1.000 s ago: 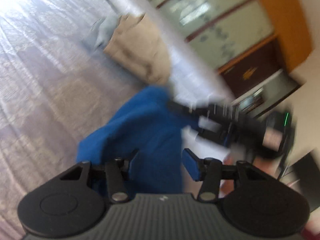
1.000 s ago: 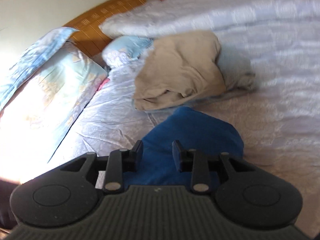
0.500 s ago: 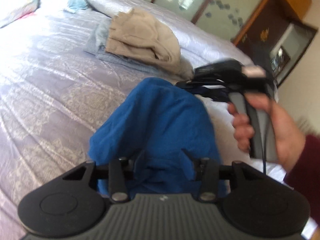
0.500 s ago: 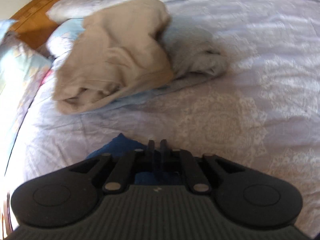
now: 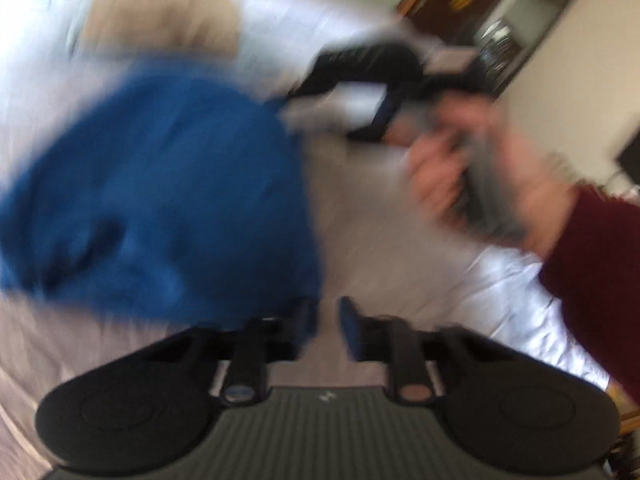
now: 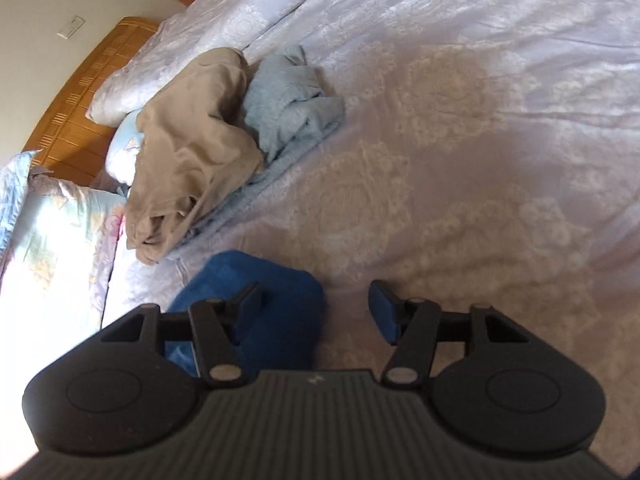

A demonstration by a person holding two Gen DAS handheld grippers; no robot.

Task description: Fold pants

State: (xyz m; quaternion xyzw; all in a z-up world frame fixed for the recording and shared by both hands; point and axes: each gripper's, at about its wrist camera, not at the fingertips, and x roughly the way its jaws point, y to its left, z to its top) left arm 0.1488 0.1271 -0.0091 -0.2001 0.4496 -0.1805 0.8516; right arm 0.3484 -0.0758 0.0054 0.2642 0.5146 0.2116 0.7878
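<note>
The blue pants point(image 5: 168, 196) lie bunched on the lilac bedspread; the left wrist view is blurred by motion. My left gripper point(image 5: 328, 318) is open with nothing between the fingers, at the near right edge of the pants. The right gripper body and the hand holding it point(image 5: 472, 184) show at the right of that view. In the right wrist view my right gripper point(image 6: 316, 312) is wide open above the bed, and the pants point(image 6: 256, 292) lie under its left finger, not gripped.
A beige garment point(image 6: 192, 152) lies on a light blue one point(image 6: 292, 104) further up the bed. Pillows point(image 6: 52, 240) and a wooden headboard point(image 6: 80, 92) are at the left. A dark cabinet point(image 5: 500, 28) stands past the bed.
My right gripper has opened and let go of the pants, then lifted away. My left gripper has opened off the pants and is moving fast; the pants now lie to its left.
</note>
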